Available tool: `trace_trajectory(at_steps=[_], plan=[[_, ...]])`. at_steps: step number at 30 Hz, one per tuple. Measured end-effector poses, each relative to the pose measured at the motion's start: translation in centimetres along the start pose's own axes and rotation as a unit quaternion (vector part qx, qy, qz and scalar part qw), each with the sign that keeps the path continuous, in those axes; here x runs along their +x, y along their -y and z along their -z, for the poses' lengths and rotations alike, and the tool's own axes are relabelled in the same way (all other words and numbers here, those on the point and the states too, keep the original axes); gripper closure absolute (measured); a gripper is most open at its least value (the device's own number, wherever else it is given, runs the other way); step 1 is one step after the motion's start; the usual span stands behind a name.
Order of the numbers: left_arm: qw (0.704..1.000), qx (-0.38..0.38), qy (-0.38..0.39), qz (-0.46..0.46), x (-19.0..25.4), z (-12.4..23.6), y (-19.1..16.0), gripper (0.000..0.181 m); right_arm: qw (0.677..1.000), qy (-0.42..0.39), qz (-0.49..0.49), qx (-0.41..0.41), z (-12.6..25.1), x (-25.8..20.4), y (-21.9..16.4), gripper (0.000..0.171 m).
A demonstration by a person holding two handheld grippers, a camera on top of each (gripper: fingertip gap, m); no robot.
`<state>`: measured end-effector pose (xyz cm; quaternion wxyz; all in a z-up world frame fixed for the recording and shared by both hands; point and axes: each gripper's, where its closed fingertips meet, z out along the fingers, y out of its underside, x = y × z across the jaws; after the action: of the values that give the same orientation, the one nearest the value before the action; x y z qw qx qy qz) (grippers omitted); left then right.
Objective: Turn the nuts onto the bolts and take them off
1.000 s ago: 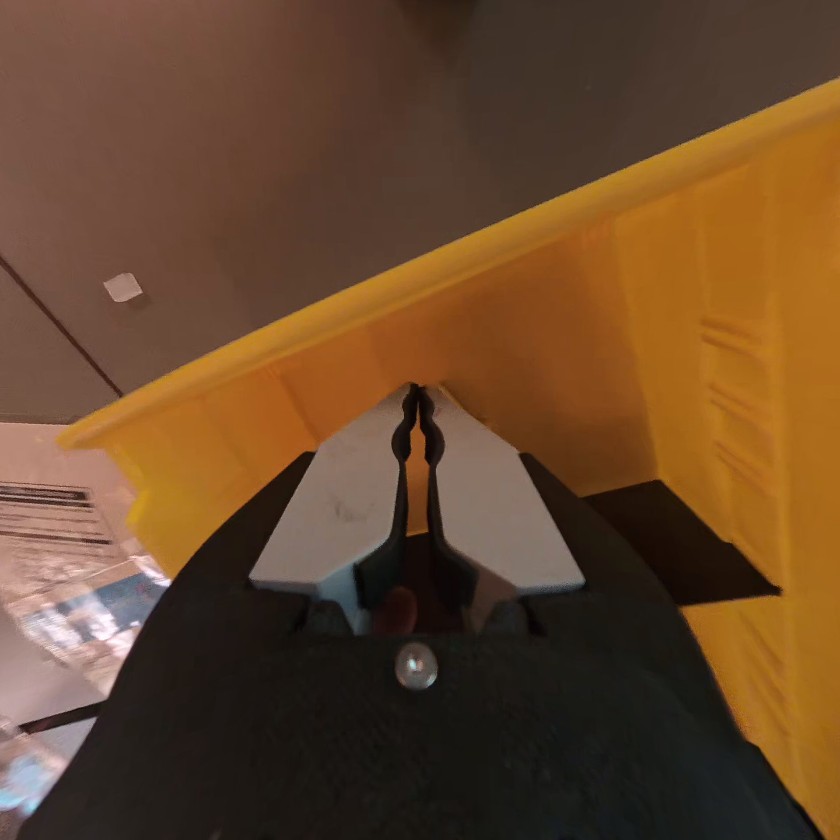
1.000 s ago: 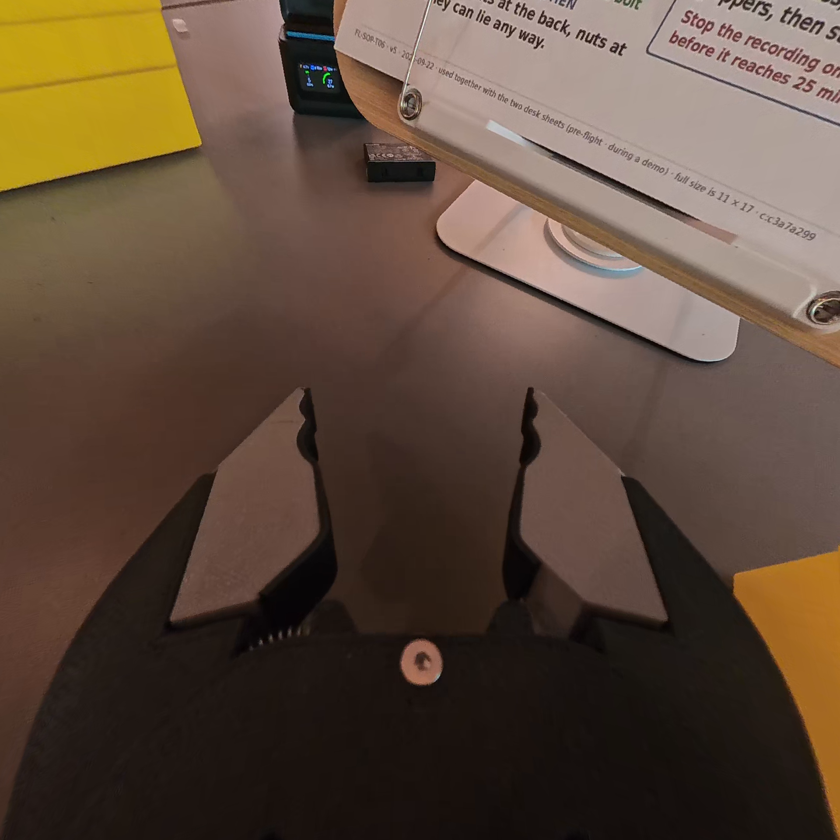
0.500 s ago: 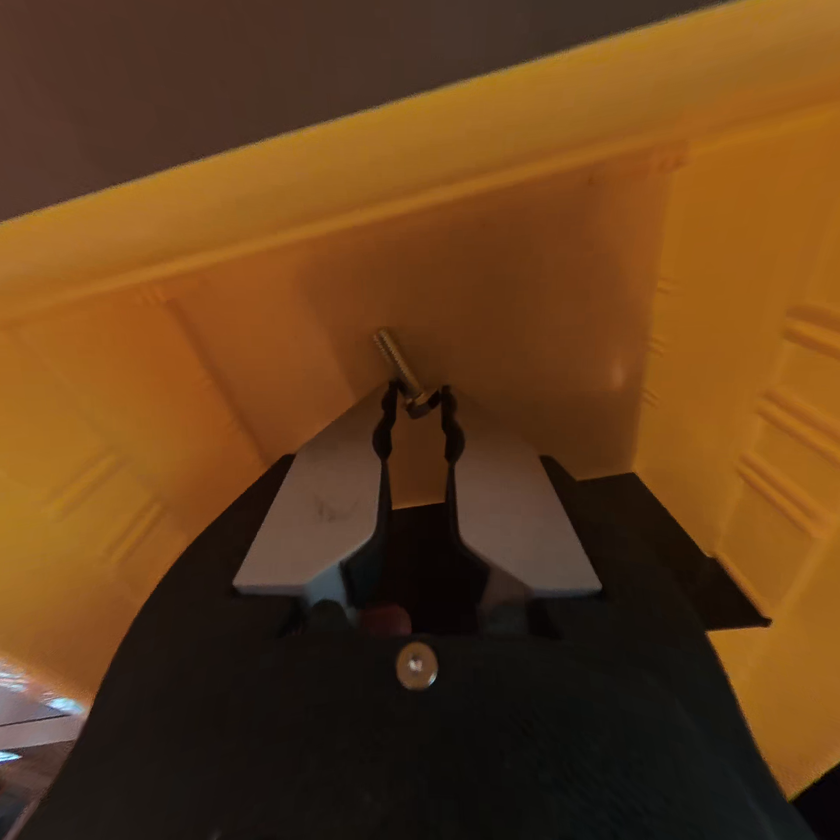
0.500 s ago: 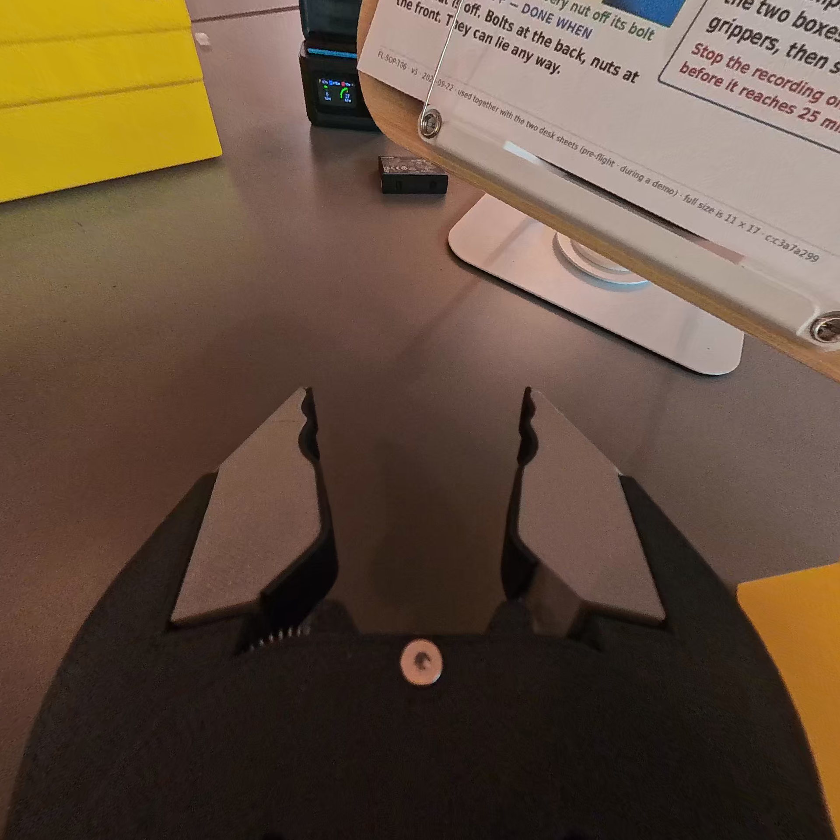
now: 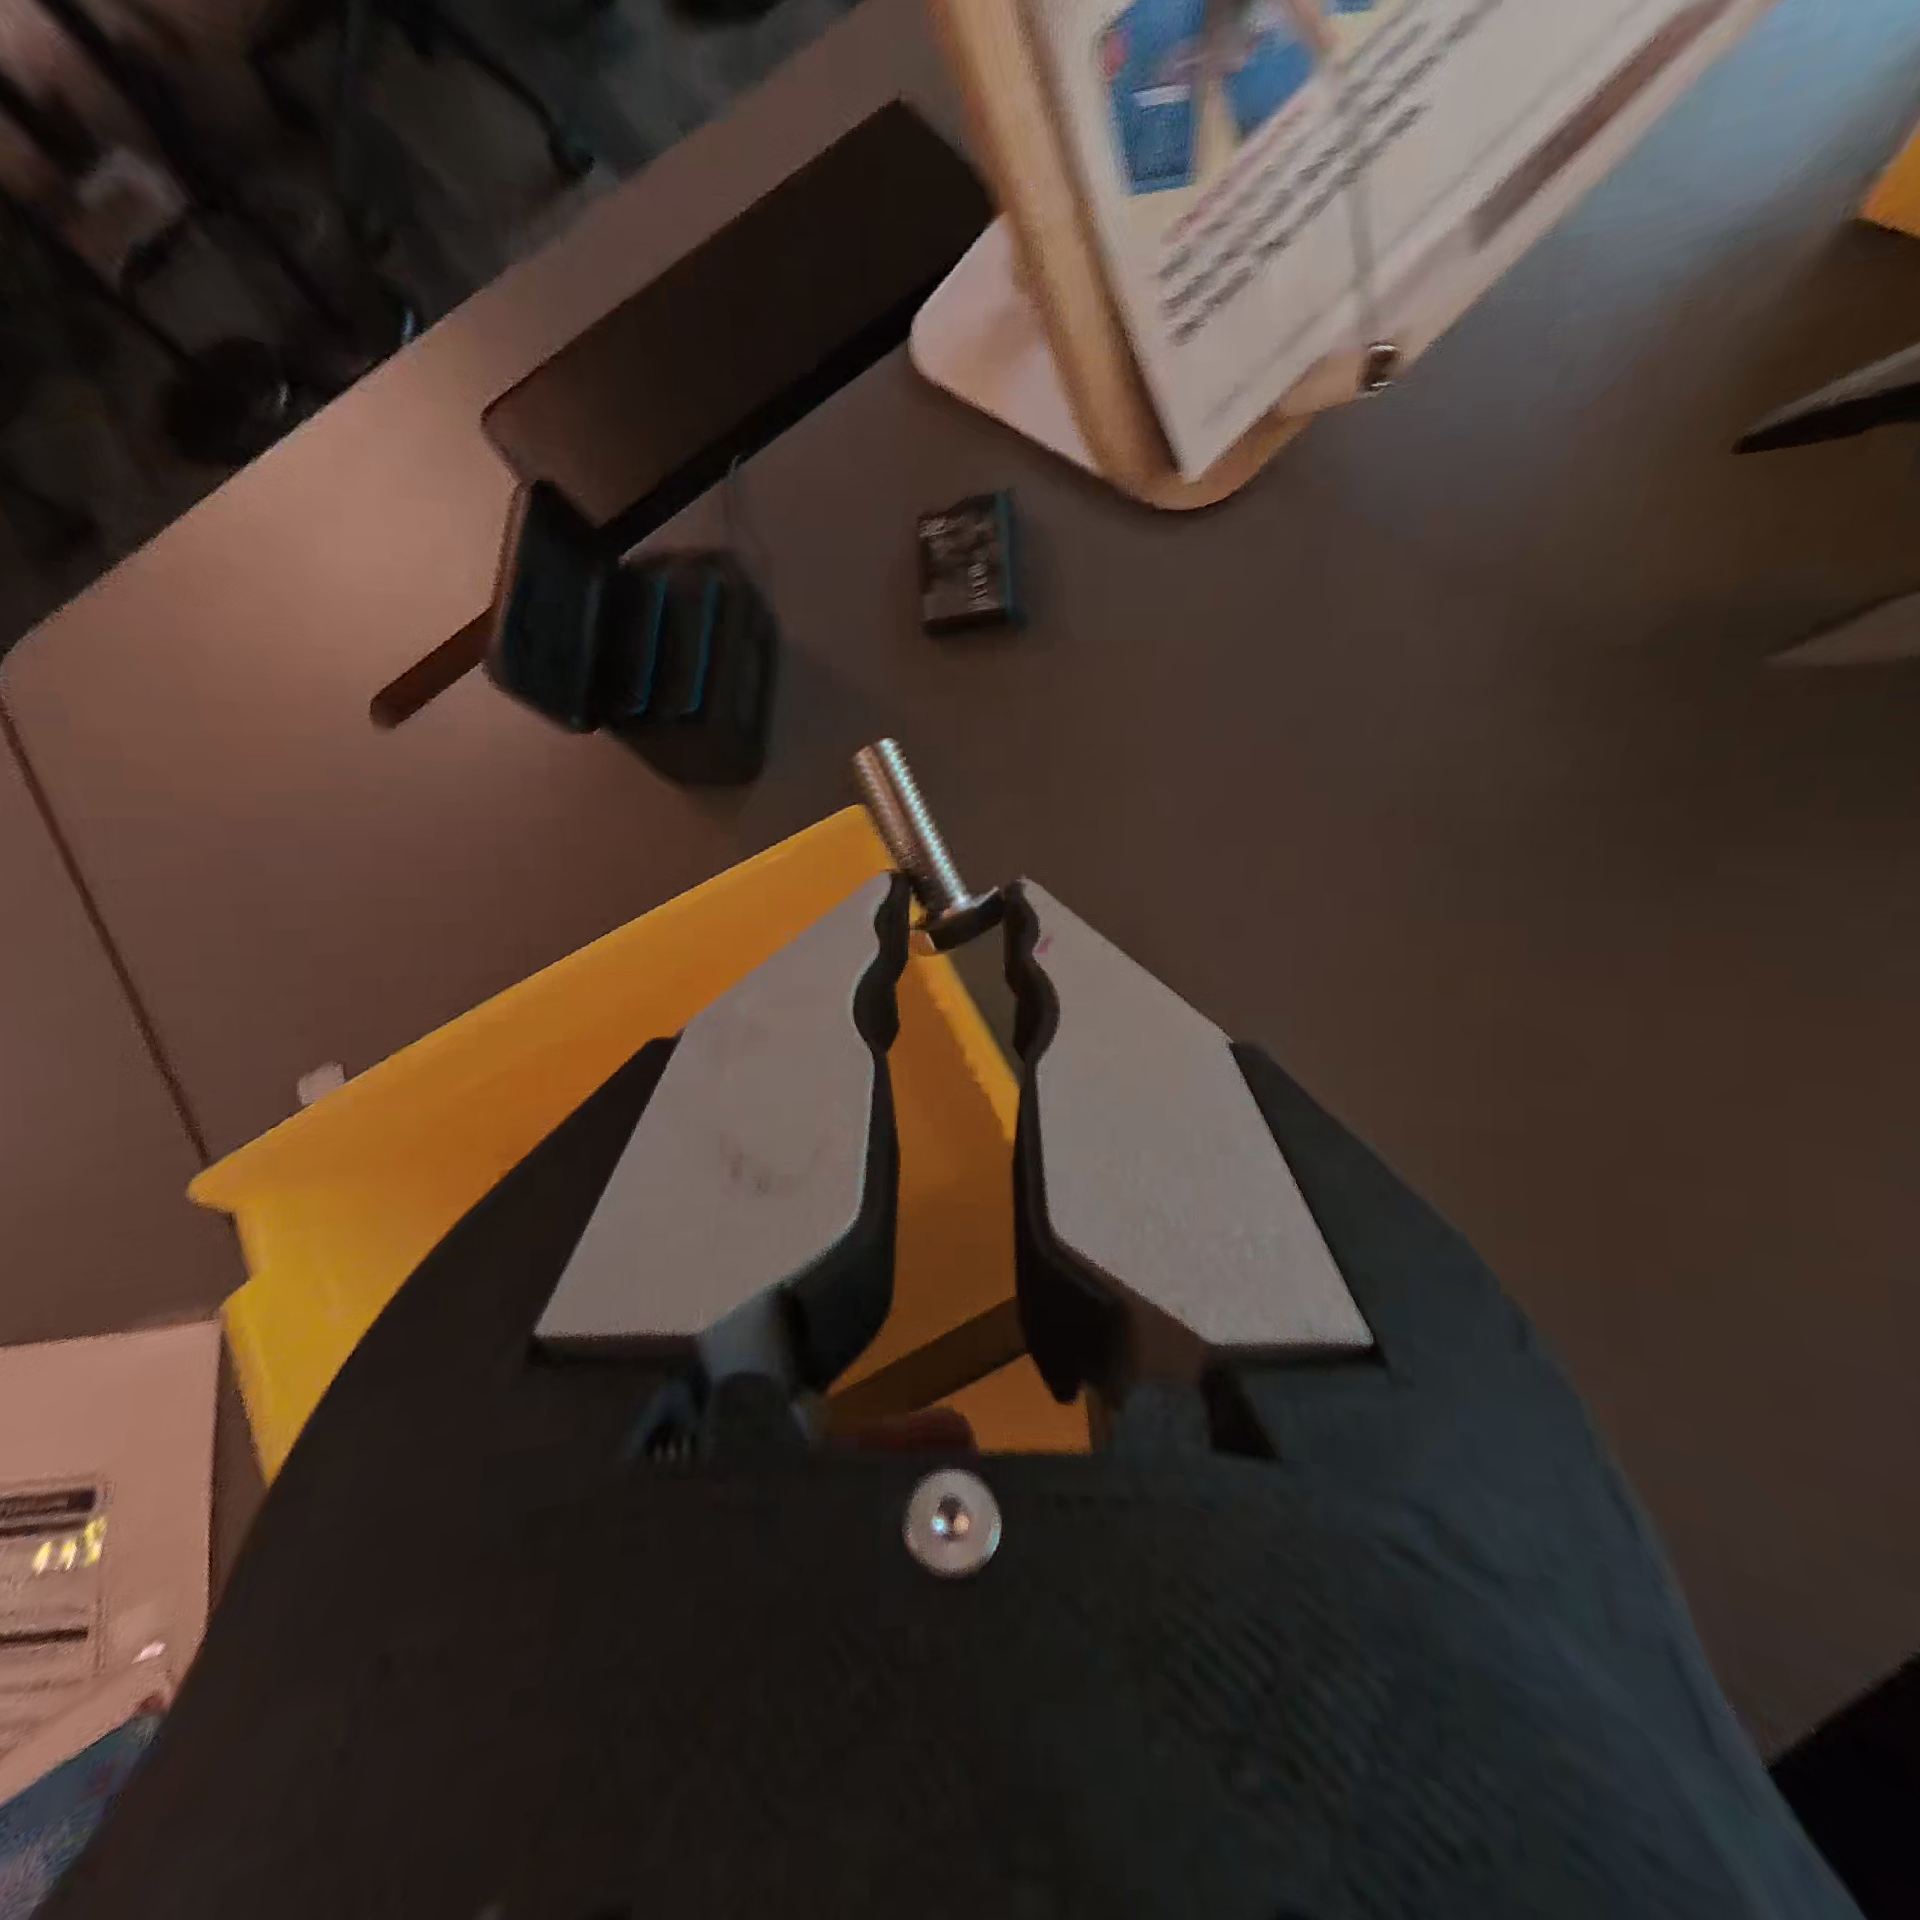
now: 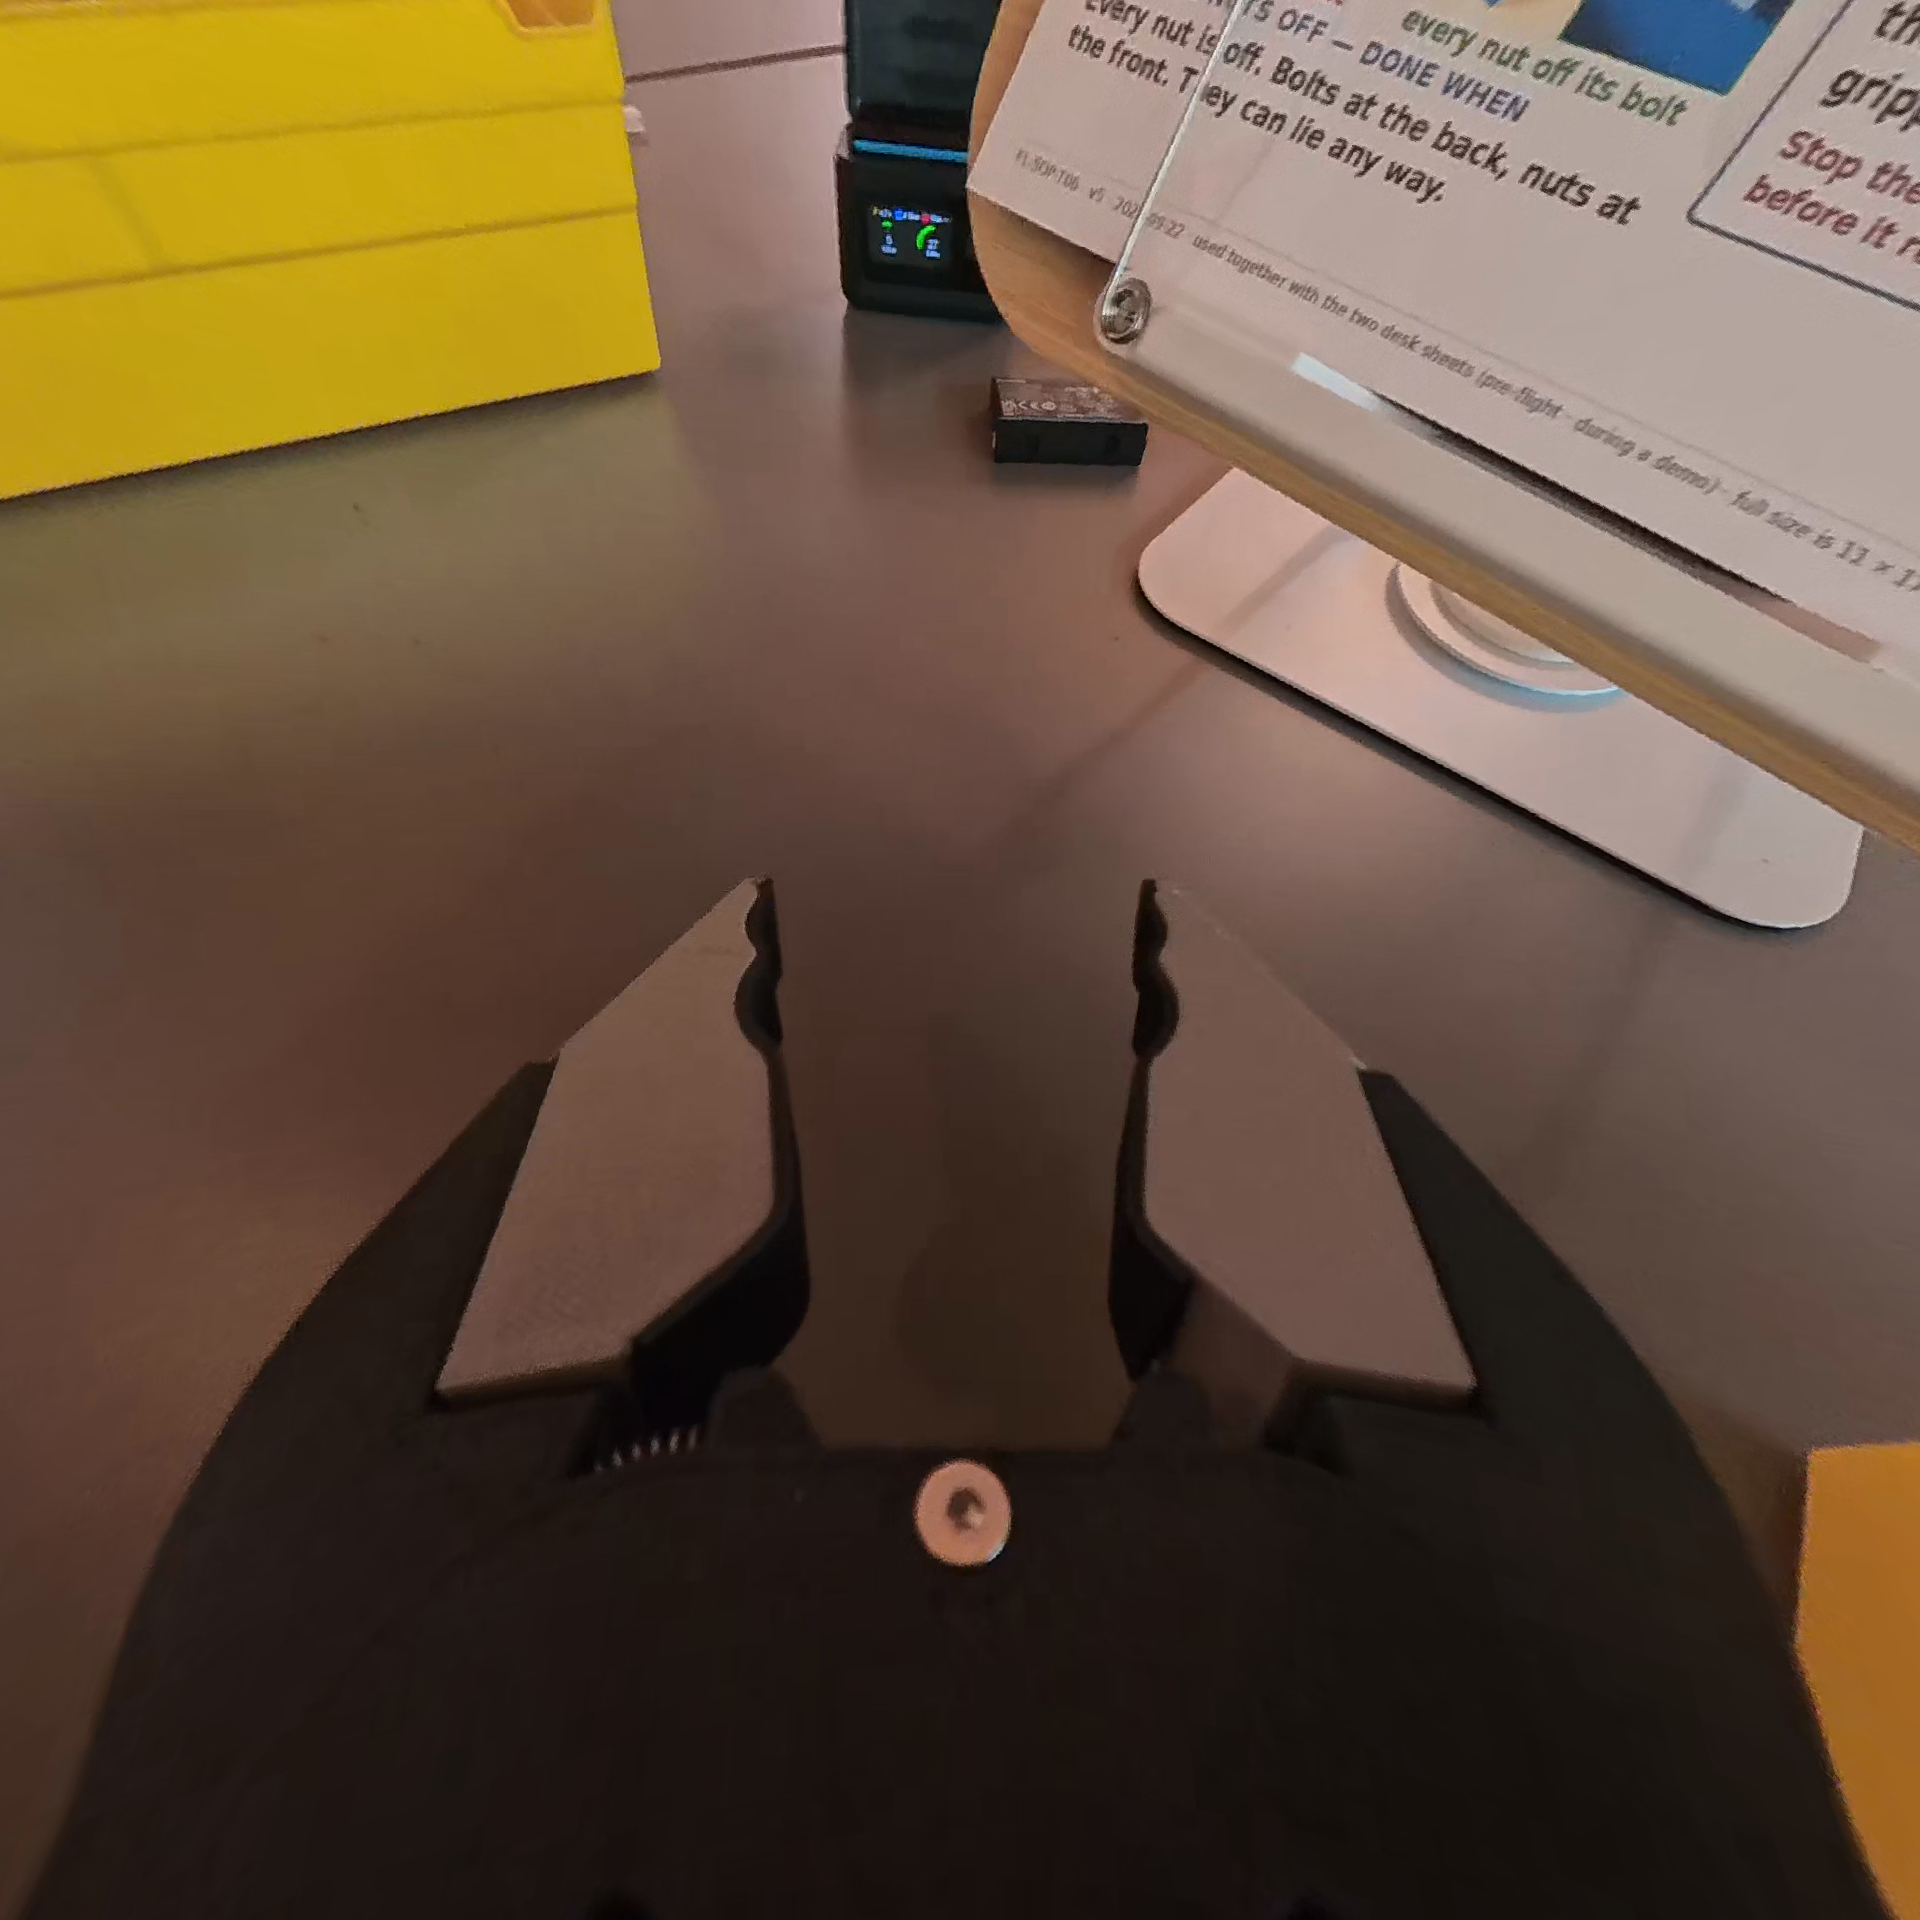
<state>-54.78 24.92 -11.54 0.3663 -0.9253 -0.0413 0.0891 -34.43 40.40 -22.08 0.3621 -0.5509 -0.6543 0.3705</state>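
The left tool (image 5: 956,914) is clenched on the hexagonal head of a silver bolt (image 5: 914,831), pinching it at the very tips of its fingers and holding it in the air above the far corner of a yellow bin (image 5: 582,1060) on the dark surface (image 5: 1403,831). The bolt's threaded shank points away from the tool, leaning up and a little to the left in the left wrist view, so its long axis runs roughly onward from the fingers and its free end is bare, with no nut on it. The right tool (image 6: 954,904) hangs released, its jaws wide apart and nothing between them, low over an open stretch of the same surface. Ahead of it stand a second yellow bin (image 6: 312,260) at far left, a small black device with a lit screen (image 6: 906,234), a flat black battery-like block (image 6: 1068,418) and a tilted instruction board (image 6: 1455,260) on a white stand. No nut shows in either view. The coming move probably turns on that exposed thread end: a nut would have to be brought in line with the shank from its far tip, and the empty right tool looks the natural one to fetch it. A slip of the narrow tip grasp is the likely risk.
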Motion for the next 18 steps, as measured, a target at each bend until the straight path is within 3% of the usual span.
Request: trace_trajectory(at_steps=[1, 6, 11, 14, 17, 18], plan=[[1.0, 0.006, -0.007, -0.007, 1.1, 0.0, 0.2, 0.165, 1.0, 0.01, 0.0, 0.004, 0.0, -0.3, 0.1, 0.108], [0.986, 0.09, -0.13, -0.051, 11.6, -0.6, 2.3, 0.165, 0.991, 0.114, -0.025, 0.057, 0.8, -3.4, 2.0, 0.112], [0.949, 0.197, -0.22, -0.116, 21.7, -2.8, 3.1, 0.165, 0.96, 0.218, -0.087, 0.154, 3.8, -5.2, 5.5, 0.128], [0.941, 0.215, -0.225, -0.133, 23.8, -4.9, 3.0, 0.165, 0.934, 0.281, -0.119, 0.187, 5.3, -6.1, 6.7, 0.122], [0.931, 0.241, -0.241, -0.134, 25.4, -5.6, 3.5, 0.165, 0.935, 0.283, -0.119, 0.178, 5.0, -6.2, 6.4, 0.135], [0.928, 0.248, -0.239, -0.139, 25.6, -5.7, 3.8, 0.165, 0.938, 0.281, -0.116, 0.165, 4.7, -6.2, 6.0, 0.148]])
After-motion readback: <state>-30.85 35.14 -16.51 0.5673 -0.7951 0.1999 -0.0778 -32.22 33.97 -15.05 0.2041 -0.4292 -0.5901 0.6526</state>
